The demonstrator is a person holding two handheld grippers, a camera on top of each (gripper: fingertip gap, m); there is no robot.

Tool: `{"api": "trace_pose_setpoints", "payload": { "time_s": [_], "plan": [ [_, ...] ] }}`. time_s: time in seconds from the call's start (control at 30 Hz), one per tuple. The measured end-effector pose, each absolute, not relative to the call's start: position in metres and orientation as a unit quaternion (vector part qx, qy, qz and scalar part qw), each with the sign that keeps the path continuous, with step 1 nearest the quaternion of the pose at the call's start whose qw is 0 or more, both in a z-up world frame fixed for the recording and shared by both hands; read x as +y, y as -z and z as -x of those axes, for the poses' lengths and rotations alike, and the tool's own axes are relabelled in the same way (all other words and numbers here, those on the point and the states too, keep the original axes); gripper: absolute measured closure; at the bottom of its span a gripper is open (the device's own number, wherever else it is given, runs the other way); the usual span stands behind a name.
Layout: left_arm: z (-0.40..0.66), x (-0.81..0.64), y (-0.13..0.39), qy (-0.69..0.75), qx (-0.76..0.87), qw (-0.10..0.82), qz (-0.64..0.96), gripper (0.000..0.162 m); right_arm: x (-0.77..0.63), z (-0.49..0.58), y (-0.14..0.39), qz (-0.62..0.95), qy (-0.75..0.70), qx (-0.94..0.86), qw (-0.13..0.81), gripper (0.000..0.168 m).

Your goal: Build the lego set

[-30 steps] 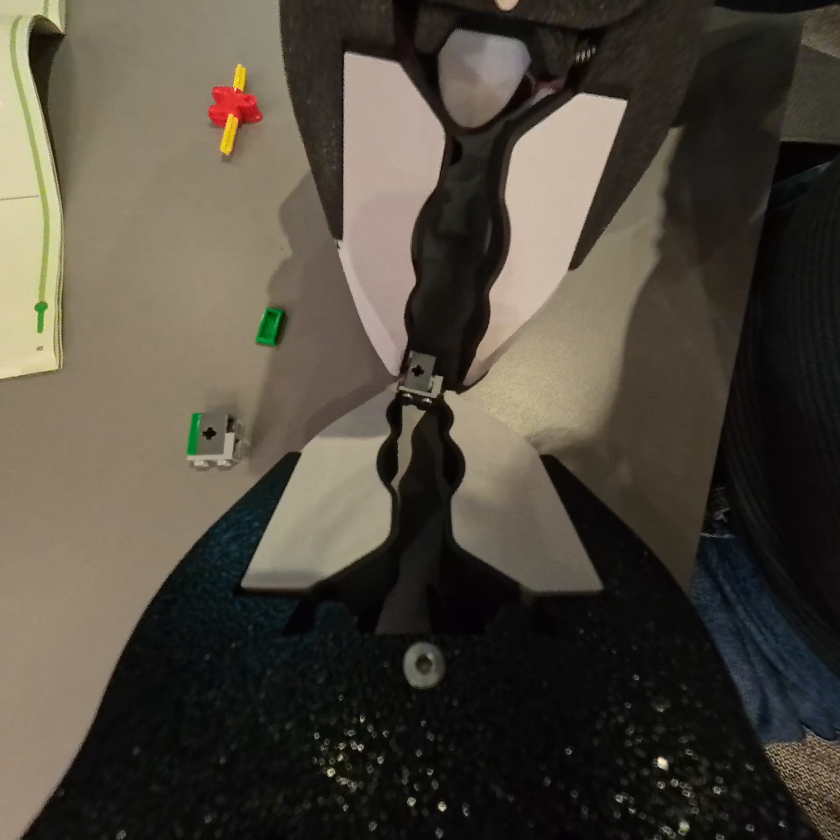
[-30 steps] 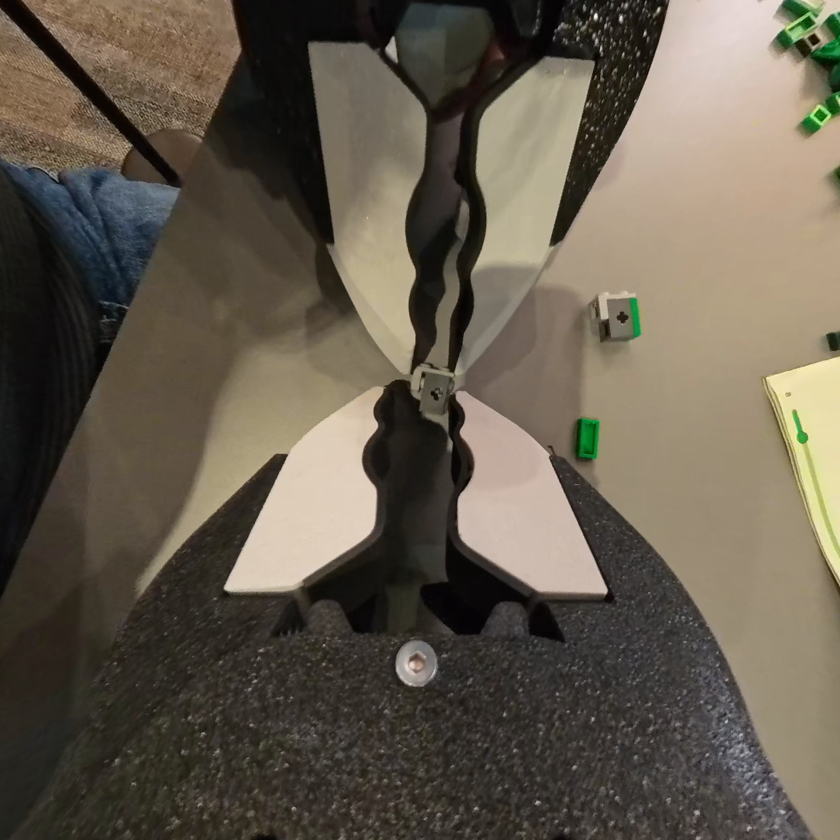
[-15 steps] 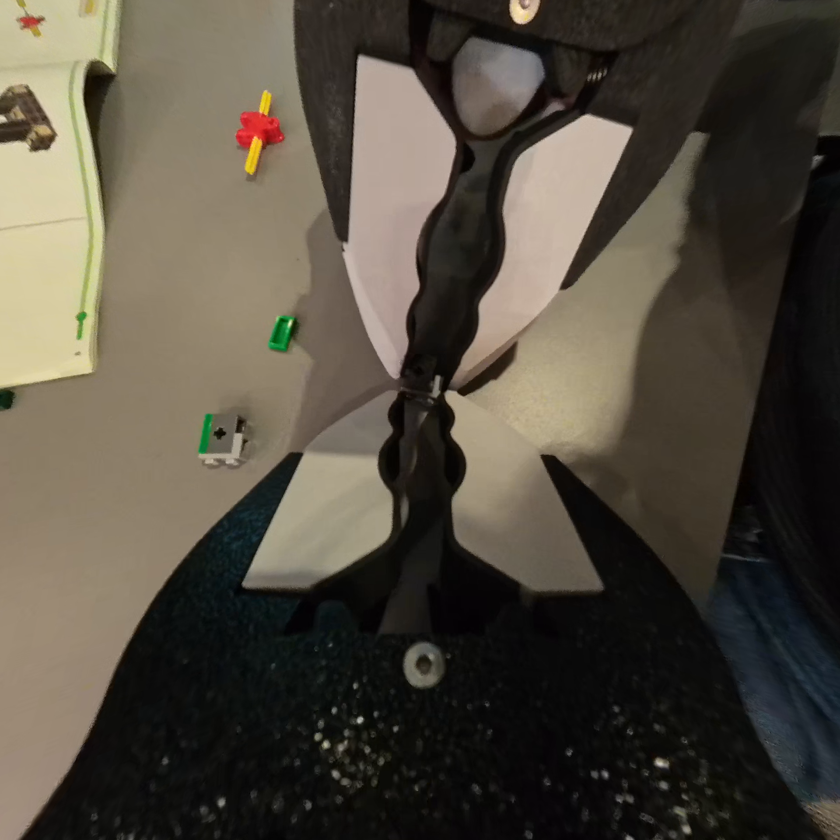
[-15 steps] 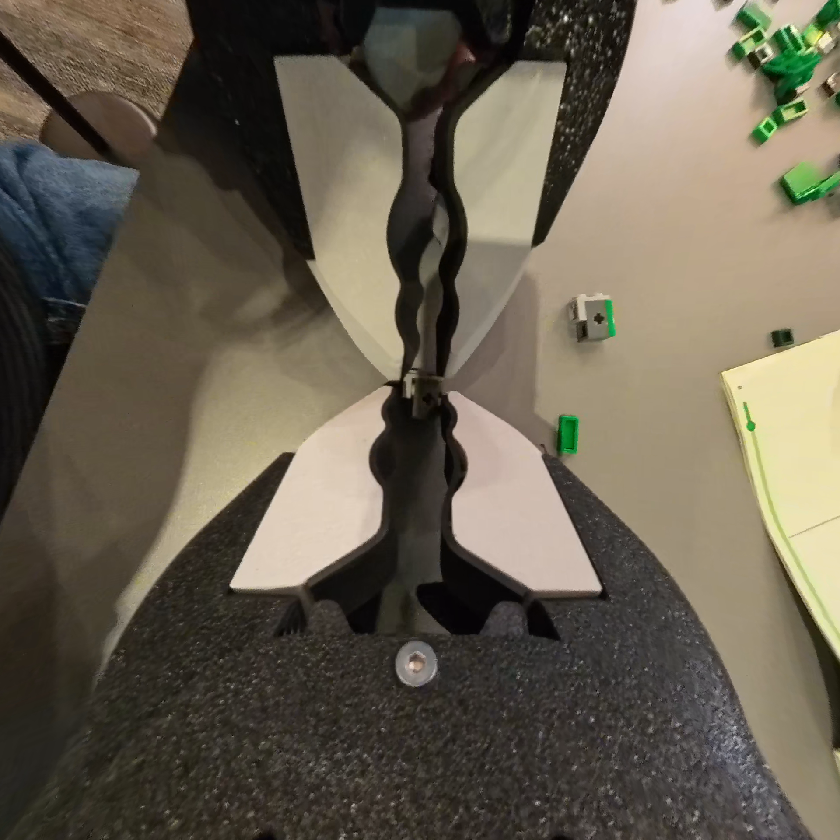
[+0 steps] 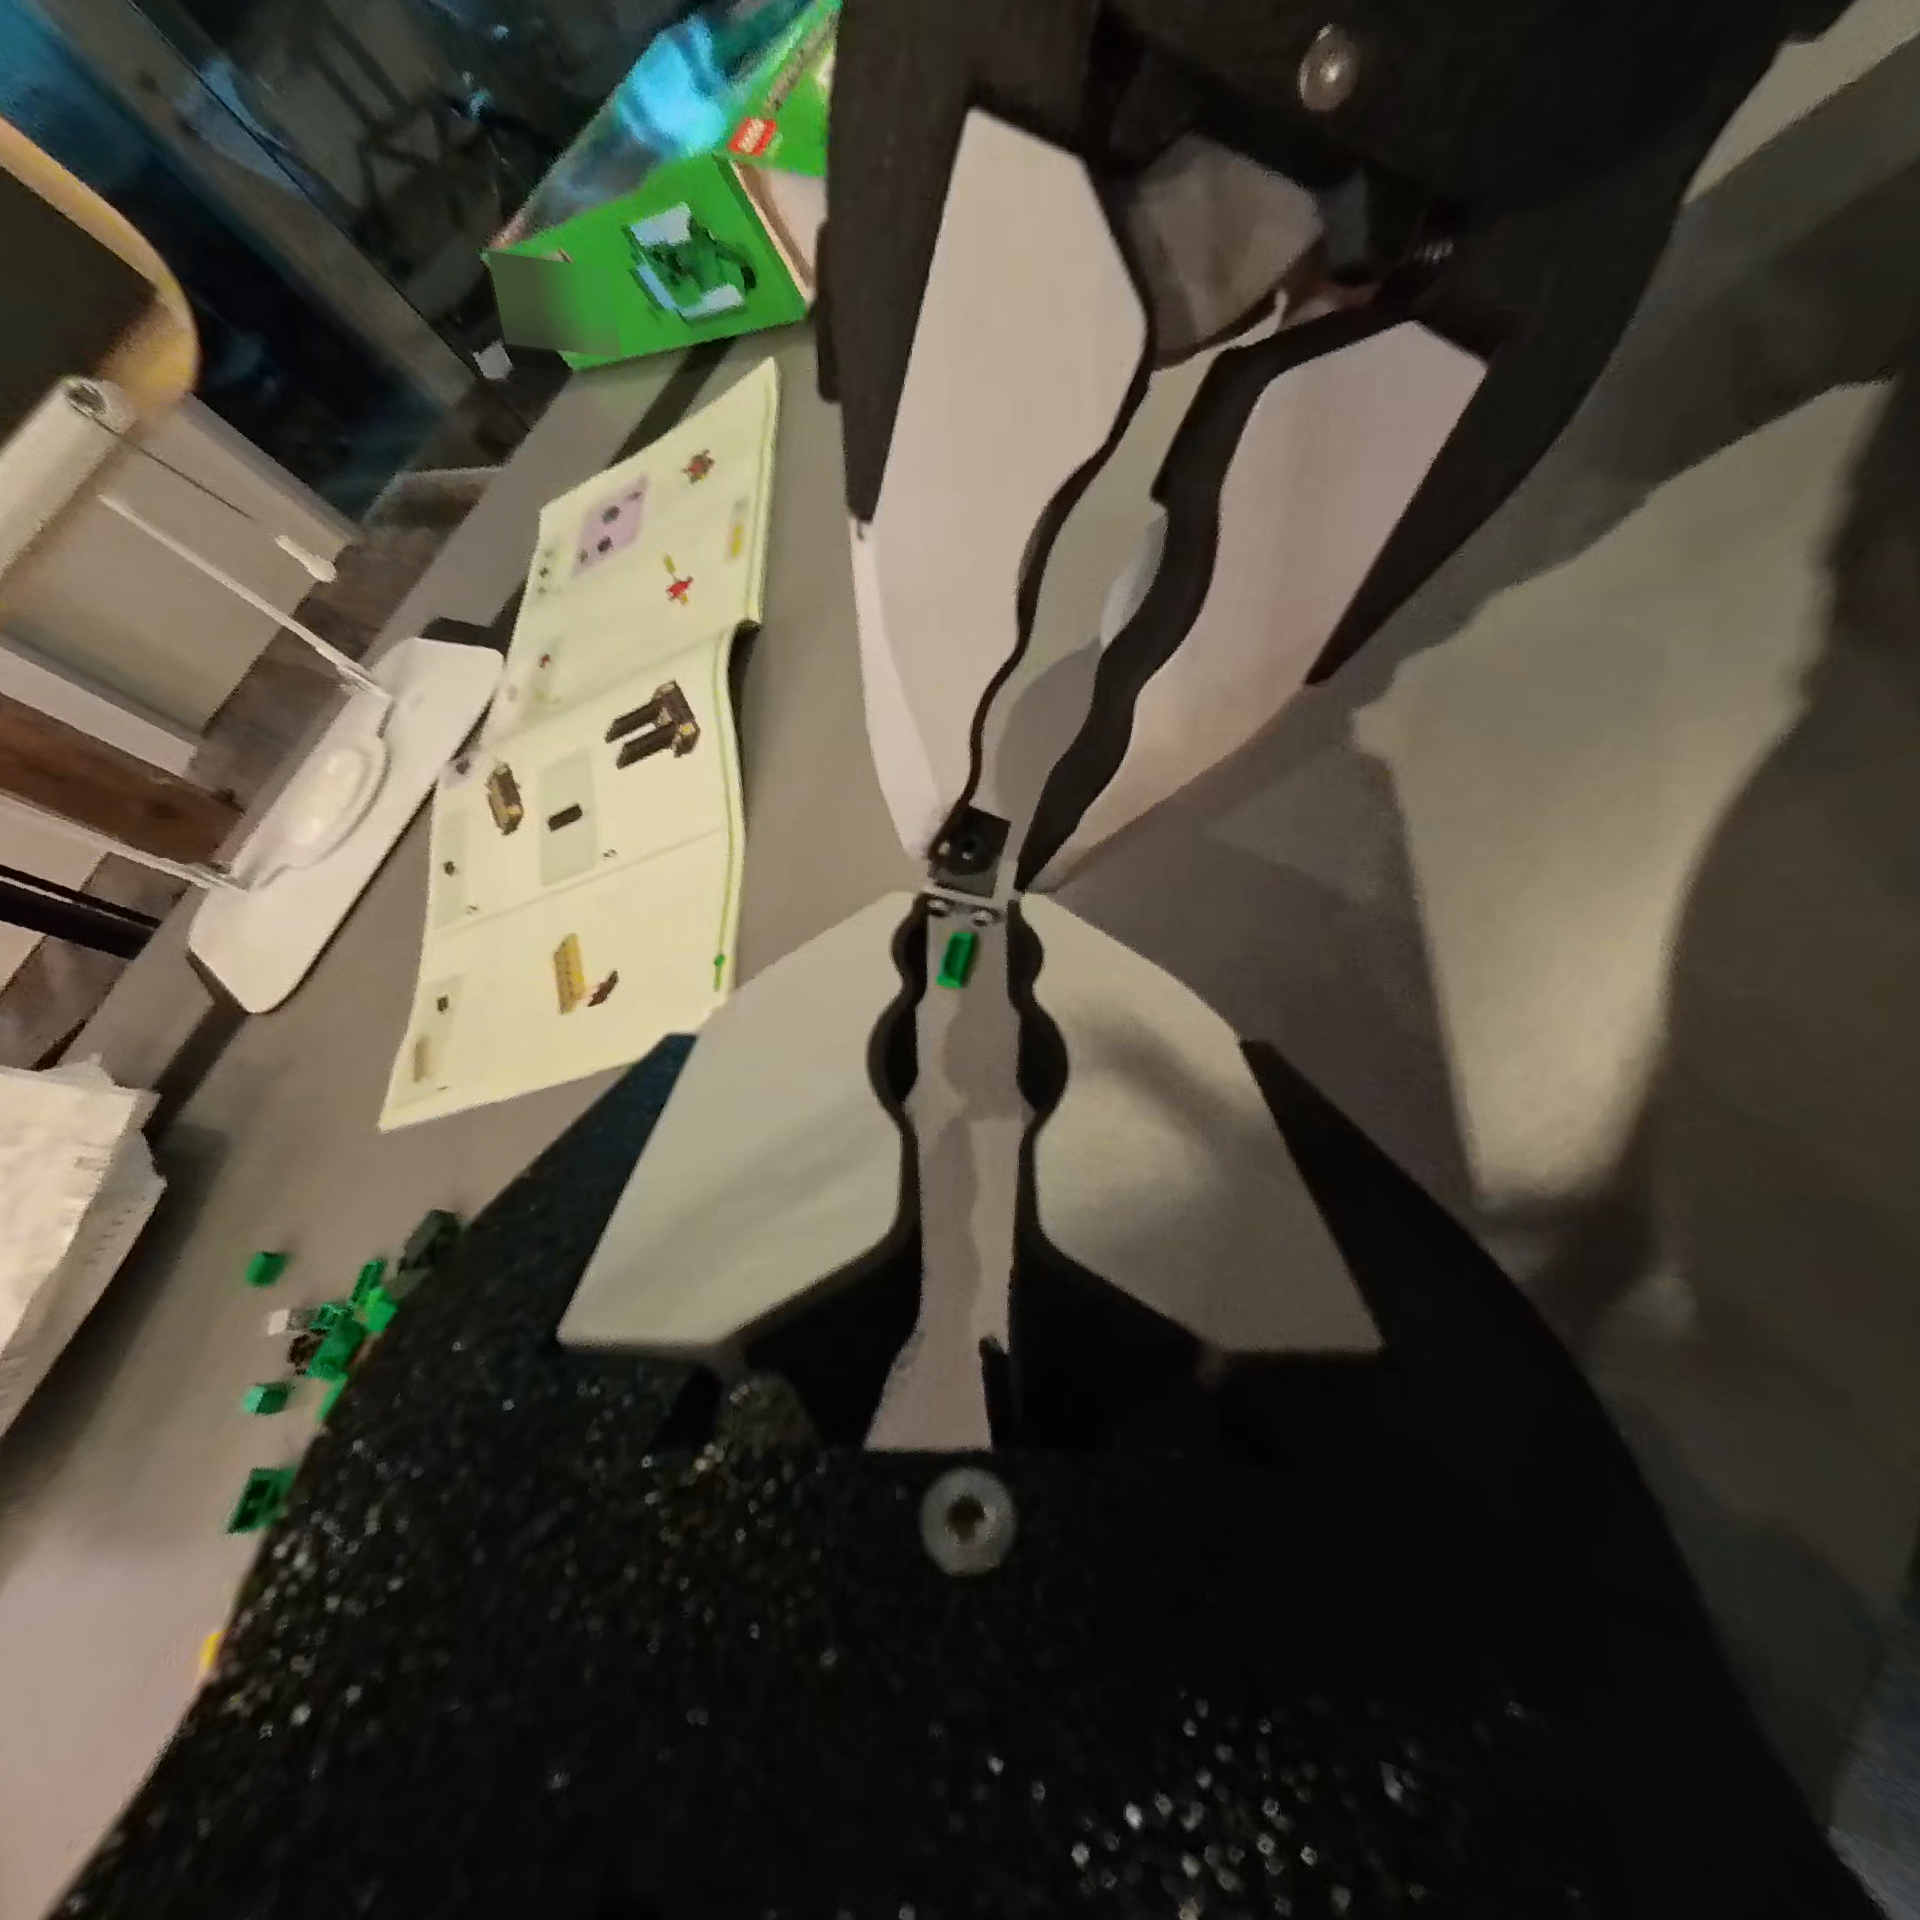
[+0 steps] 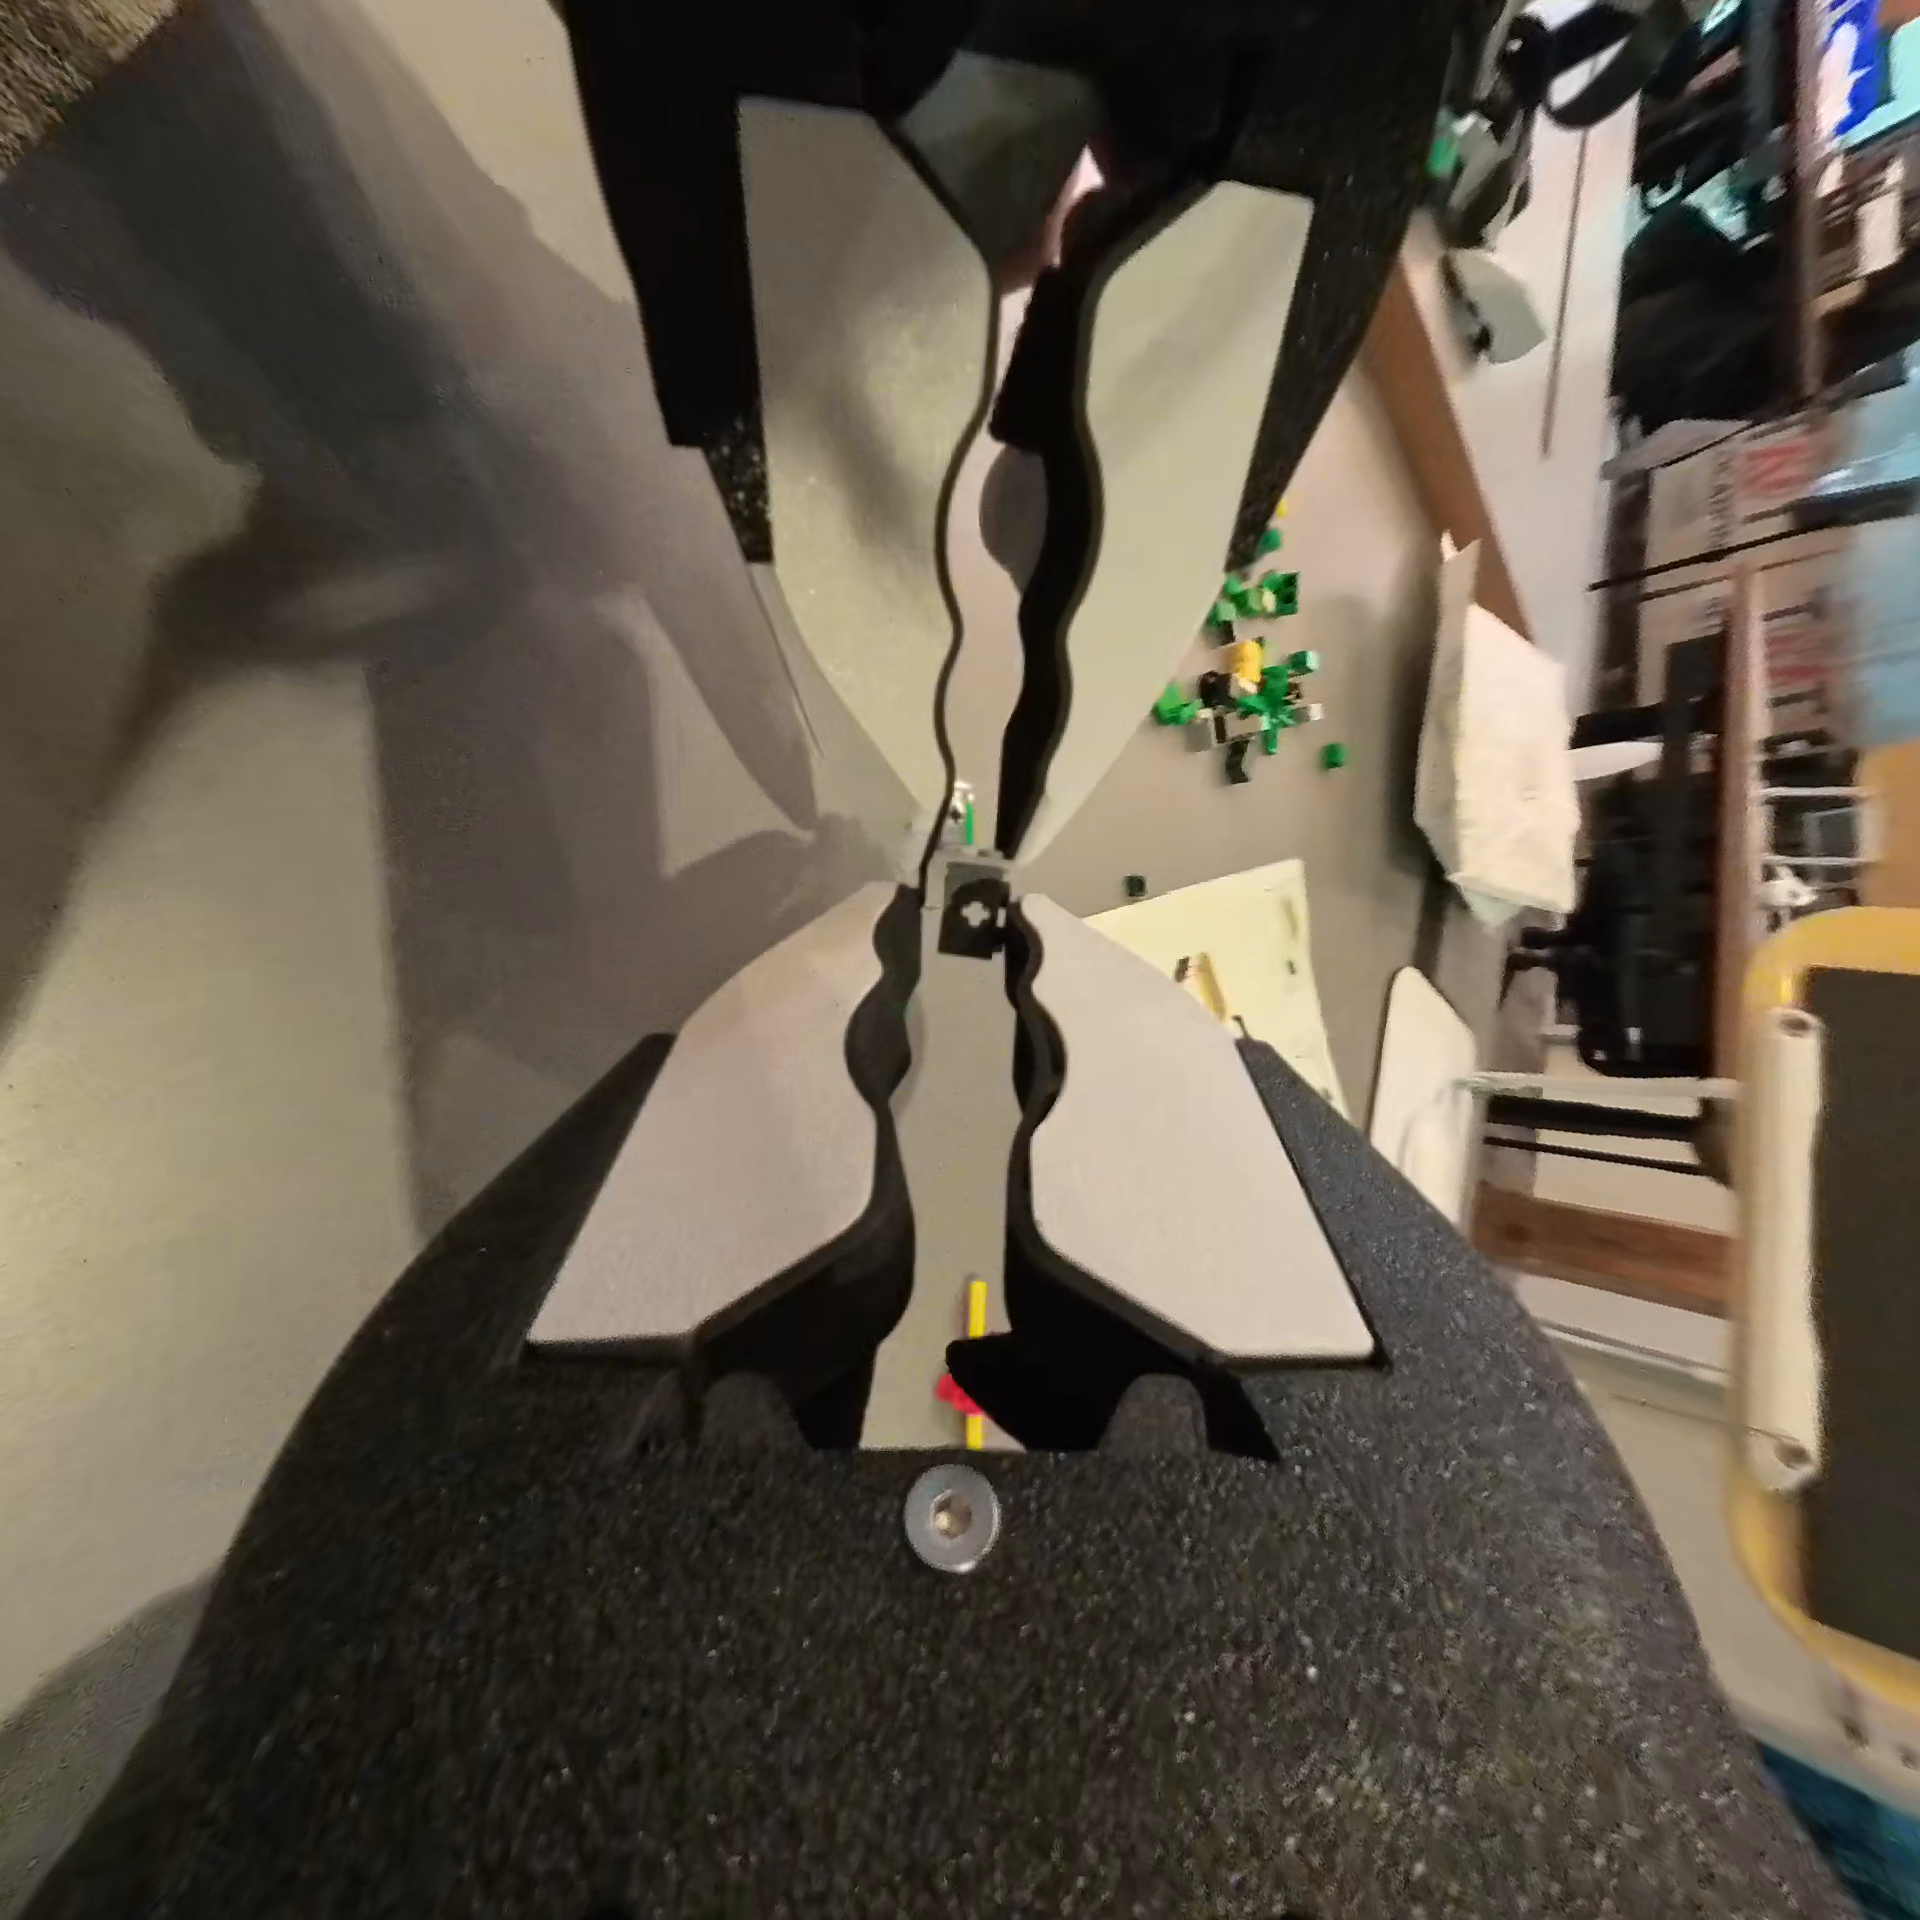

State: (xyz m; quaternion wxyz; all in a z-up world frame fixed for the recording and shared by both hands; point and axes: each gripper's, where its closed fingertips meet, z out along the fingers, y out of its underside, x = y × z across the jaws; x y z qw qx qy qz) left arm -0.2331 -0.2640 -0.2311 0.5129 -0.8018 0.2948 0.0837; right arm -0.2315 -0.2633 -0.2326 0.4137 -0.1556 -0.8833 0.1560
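A small grey brick (image 5: 971,854) with a cross-shaped hole (image 6: 971,920) is pinched where my two grippers meet tip to tip above the grey table (image 5: 1507,935). My left gripper (image 5: 971,914) is shut on its studded end. My right gripper (image 6: 966,909) is shut on the end with the hole and comes in from the top in the left wrist view (image 5: 977,821). The left gripper comes in from the top in the right wrist view (image 6: 961,831). A small green piece (image 5: 956,956) lies on the table behind the gap between the left fingers.
An open instruction booklet (image 5: 603,810), a green box (image 5: 665,270) and a white dish (image 5: 332,790) lie beyond. A pile of green bricks (image 6: 1247,696) sits by a white bag (image 6: 1496,769). A yellow axle with a red piece (image 6: 975,1351) lies below the right gripper.
Both grippers have tilted and turned together with the brick still pinched between them. The views went from looking down on the table to looking across it, so booklet, box and room show.
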Motion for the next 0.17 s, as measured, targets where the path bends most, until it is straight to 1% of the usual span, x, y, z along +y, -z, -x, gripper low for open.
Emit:
{"api": "trace_pose_setpoints", "payload": {
  "time_s": [0.1,0.17],
  "plan": [
    [0.2323,-0.2628,0.2225,-0.094,0.299,0.527,0.79,0.148,-0.2617,0.2301,0.2241,0.148,-0.164,-0.879,0.423,0.154],
    [0.2299,-0.2628,0.2186,-0.099,0.307,0.533,0.782,0.148,-0.2616,0.2275,0.2211,0.149,-0.184,-0.88,0.413,0.155]
  ]
}}
